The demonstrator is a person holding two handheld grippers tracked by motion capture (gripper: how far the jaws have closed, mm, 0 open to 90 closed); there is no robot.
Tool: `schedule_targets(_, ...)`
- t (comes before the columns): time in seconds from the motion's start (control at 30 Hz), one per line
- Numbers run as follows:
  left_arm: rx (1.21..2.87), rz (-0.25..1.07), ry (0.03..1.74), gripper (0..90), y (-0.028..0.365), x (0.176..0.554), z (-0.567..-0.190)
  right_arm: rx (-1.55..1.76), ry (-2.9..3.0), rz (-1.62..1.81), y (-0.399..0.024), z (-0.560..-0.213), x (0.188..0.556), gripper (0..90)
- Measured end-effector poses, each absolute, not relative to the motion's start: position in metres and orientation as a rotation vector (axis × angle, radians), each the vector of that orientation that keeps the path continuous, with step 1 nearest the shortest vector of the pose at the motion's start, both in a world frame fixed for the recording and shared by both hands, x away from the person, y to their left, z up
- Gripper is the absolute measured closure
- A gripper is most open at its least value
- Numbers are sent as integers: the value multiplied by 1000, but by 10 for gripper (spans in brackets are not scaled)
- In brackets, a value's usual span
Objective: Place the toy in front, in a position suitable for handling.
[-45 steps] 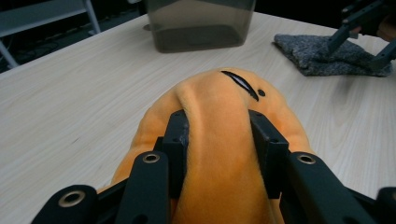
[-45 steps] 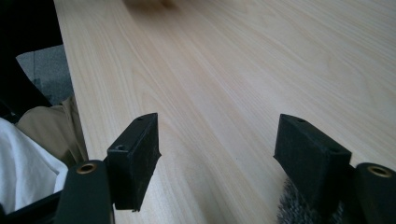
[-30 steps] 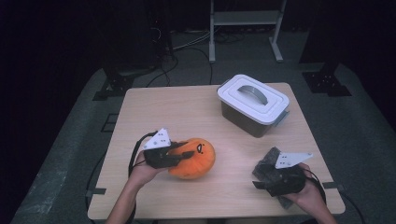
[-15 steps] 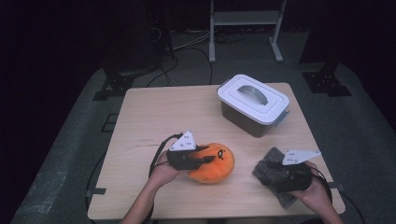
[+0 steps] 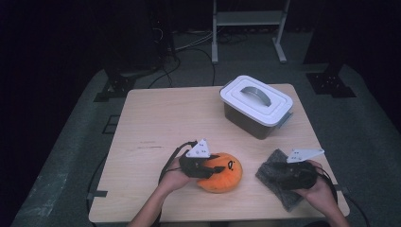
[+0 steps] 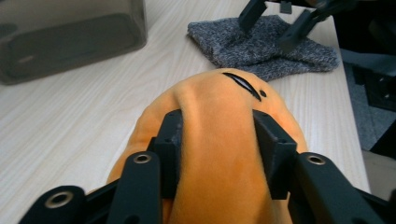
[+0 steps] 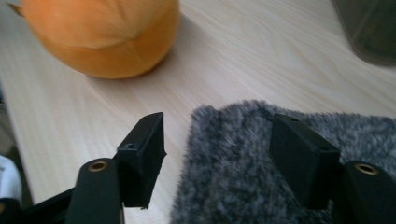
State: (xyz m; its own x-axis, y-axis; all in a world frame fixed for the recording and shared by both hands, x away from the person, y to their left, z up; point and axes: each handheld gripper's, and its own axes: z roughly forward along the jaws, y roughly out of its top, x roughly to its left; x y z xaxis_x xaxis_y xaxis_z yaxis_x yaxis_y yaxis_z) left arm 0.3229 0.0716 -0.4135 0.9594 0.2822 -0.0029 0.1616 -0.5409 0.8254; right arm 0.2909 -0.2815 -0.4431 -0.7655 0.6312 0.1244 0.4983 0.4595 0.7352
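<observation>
Jaws of the left gripper (image 5: 215, 166) pinch the orange plush toy (image 6: 219, 140) across its crown, keeping it steady on the table (image 5: 189, 118) near the front edge. Right gripper (image 7: 217, 154) jaws, just closing, straddle the grey knit cloth's (image 7: 261, 182) edge unpressed, positioned for a pinch. Toy: round, soft, with a small stitched face.

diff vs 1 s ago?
The left gripper, shut on the orange plush, carried it rightward and nearer the table's front edge. The right gripper edged over the grey knit cloth; its jaws have just been closing, one finger over the cloth's edge, not yet gripping. The lidded box stayed put.
</observation>
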Motion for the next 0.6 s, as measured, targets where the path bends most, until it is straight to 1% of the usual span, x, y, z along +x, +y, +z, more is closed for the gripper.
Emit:
schedule_targets(0.2, 2164, 151, 311, 475, 74, 323, -413, 1011, 2570, 1094, -281, -454, 302, 398)
schedule_targets(0.3, 2162, 148, 311, 444, 75, 323, -412, 1010, 2600, 1026, -282, -460, 306, 450)
schedule_targets(0.37, 2160, 145, 315, 426, 77, 323, -411, 1019, 2609, 1015, -283, -464, 307, 467)
schedule_targets(0.47, 2145, 138, 314, 377, 79, 324, -408, 1019, 2607, 1008, -282, -467, 308, 468)
schedule_targets(0.6, 2123, 143, 312, 359, 85, 323, -400, 1018, 2606, 1003, -282, -468, 307, 447)
